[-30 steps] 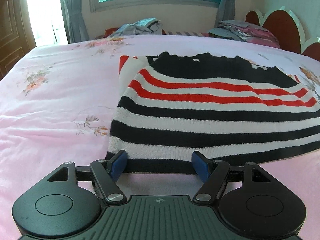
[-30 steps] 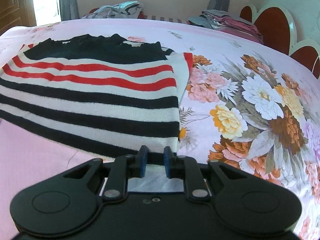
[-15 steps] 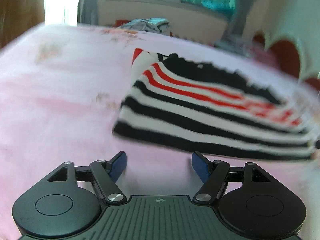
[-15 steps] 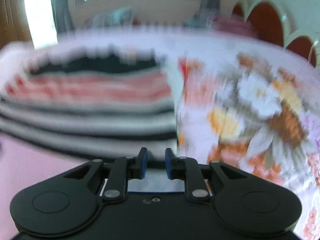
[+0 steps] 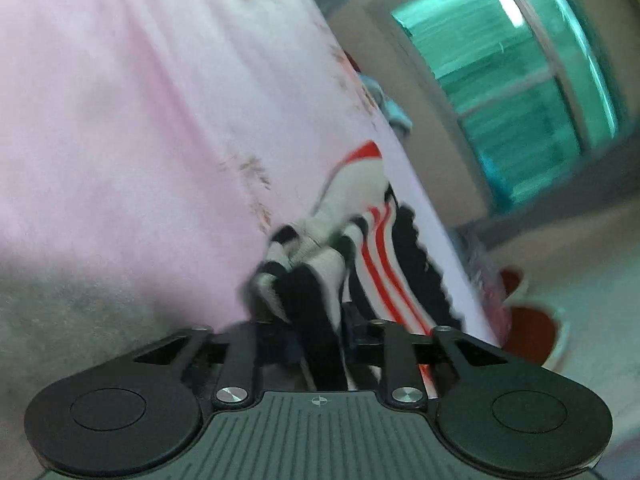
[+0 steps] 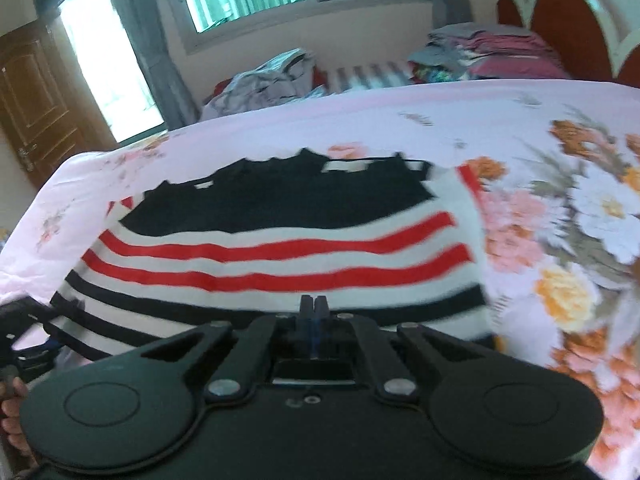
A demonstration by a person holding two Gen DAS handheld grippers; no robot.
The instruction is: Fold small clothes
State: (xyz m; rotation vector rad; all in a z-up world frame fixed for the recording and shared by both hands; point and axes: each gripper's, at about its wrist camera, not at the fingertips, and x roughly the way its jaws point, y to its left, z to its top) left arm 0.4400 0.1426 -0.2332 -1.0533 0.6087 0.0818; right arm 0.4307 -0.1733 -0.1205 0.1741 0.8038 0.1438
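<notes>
A knitted sweater (image 6: 280, 240) with black, white and red stripes lies on the pink floral bedspread (image 6: 560, 200). My right gripper (image 6: 314, 306) is shut on the sweater's lower hem, near its right side. My left gripper (image 5: 308, 324) is shut on the bunched left end of the hem; the sweater (image 5: 384, 256) runs away from it in the tilted, blurred left wrist view. The left gripper also shows at the left edge of the right wrist view (image 6: 24, 328). The hem is raised off the bed between the two.
A pile of loose clothes (image 6: 272, 80) sits at the far edge of the bed. A stack of folded clothes (image 6: 488, 52) lies by the red headboard (image 6: 568, 28) at the back right. A window and a wooden door (image 6: 36, 108) stand behind.
My left gripper was open in front of the hem and has closed on its bunched left end, rolling sharply. My right gripper has closed tighter. The hem has lifted.
</notes>
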